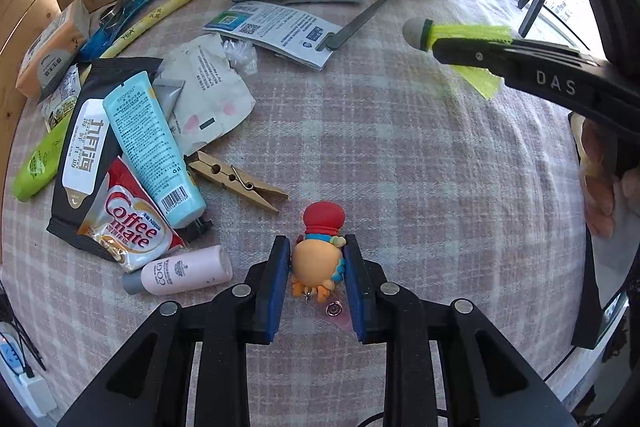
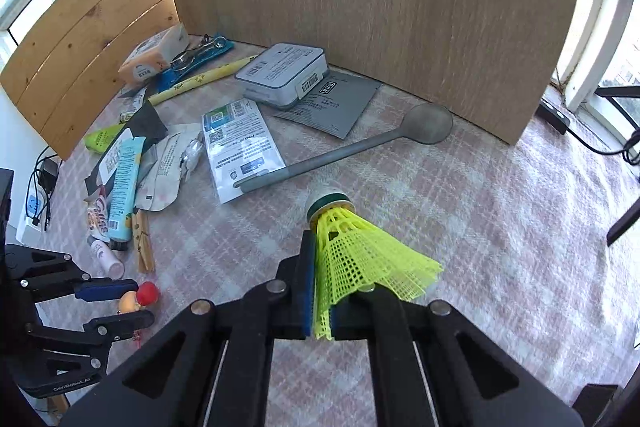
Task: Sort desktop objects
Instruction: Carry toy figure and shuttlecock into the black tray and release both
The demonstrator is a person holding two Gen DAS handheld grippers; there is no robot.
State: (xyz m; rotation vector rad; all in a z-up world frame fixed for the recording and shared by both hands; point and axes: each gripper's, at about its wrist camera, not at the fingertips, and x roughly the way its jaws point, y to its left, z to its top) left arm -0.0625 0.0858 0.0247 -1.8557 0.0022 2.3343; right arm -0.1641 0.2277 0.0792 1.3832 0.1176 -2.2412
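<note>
Left wrist view: your left gripper sits low in the centre of the frame, its blue pads closed partway onto the orange body of a small figure with a red cap. The pads look to be touching its sides, so you have it held, or very nearly. Its badge clip lies on the cloth between the jaws, so the figure probably still rests on the cloth. You point steeply down, which suits a pinch from above on something this squat.

Your right gripper is clamped shut on the skirt of a yellow shuttlecock, flattening the mesh between the pads, cork tip forward. Gripping the skirt makes sense: it yields and fills the jaws, while the round cork would slip. In the left view this gripper reaches in from the upper right, clear of the cloth, and your hand shows at the right edge.

Farther out, the unsorted heap fills the left: a peg, a blue tube, a pink bottle. A spoon lies at centre.
</note>
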